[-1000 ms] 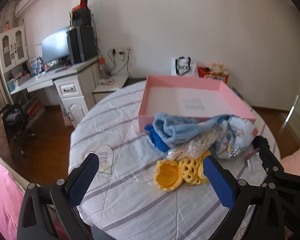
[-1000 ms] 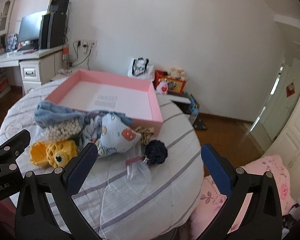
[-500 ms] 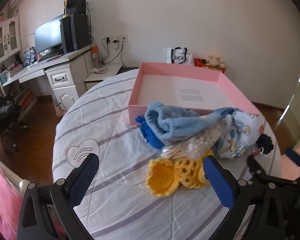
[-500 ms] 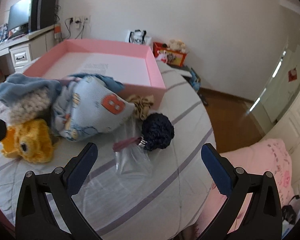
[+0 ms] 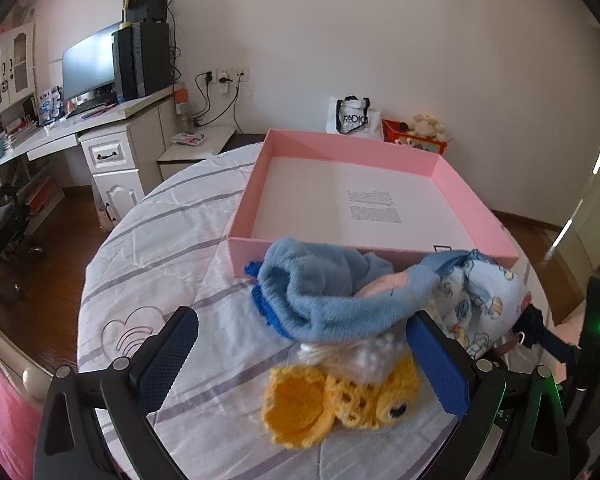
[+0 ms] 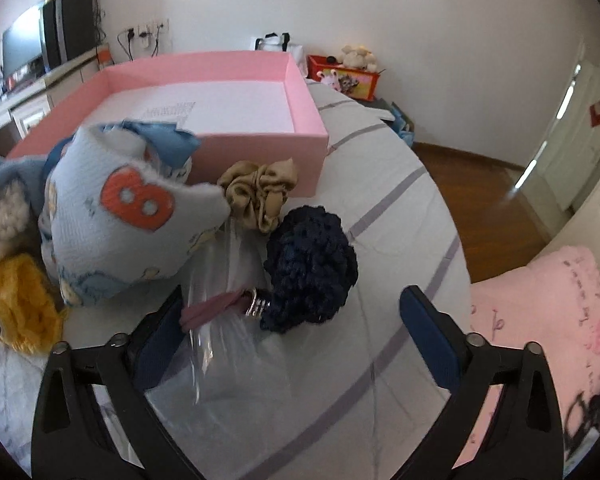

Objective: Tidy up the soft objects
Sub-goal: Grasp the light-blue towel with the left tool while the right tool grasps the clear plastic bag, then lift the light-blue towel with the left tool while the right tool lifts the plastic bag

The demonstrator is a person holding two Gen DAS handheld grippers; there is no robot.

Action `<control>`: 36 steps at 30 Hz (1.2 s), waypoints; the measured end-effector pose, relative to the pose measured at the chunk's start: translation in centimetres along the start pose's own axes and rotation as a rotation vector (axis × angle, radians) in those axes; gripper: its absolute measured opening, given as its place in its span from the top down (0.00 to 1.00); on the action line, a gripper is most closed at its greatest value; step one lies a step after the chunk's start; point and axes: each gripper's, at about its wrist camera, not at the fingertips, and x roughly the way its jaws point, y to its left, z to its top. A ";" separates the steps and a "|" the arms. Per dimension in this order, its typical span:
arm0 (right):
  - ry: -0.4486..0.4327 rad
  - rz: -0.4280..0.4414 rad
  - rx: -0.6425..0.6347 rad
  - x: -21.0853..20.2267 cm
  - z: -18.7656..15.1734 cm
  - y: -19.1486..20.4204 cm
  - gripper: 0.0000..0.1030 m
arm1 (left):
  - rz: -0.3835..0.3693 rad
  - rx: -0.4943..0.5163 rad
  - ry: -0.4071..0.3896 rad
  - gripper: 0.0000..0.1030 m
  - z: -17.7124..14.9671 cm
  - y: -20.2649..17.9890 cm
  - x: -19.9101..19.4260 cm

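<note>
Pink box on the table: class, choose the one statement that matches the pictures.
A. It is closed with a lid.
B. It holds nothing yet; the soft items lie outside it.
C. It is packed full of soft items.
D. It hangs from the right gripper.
B: the pink box shows a bare white floor in both views, while the blue fleece cloth, yellow crochet piece and tan scrunchie lie on the table in front of it.

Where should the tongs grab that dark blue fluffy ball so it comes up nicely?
Probably grip the dark blue fluffy ball across its round middle, coming down from above and the near side. It sits free on the table cover, with open space on its right. Avoid the thin pink band lying over the clear bag. The right tongs, closing with nothing pressed yet, already point there.
</note>
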 end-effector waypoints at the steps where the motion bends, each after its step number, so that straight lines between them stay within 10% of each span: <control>1: 0.001 0.021 0.013 0.0 0.1 -0.4 0.12 | -0.007 -0.003 0.002 0.00 0.2 0.1 0.1; 7: 0.007 0.072 0.045 0.3 0.1 -2.0 0.44 | -0.028 -0.025 0.006 0.00 1.3 0.8 1.1; 17: 0.019 0.030 0.013 0.5 0.4 -1.4 0.45 | -0.144 -0.107 0.070 0.07 1.7 3.2 4.3; 22: 0.024 0.020 0.012 0.4 0.5 -1.2 0.44 | -0.197 -0.084 0.056 0.39 1.6 4.1 3.3; 27: 0.025 -0.006 0.004 0.2 0.4 -0.7 0.45 | -0.034 0.013 -0.035 0.81 1.7 3.5 0.4; 36: 0.015 0.002 0.009 -0.9 0.4 -0.4 0.49 | -0.042 -0.004 0.013 0.88 1.2 4.2 0.2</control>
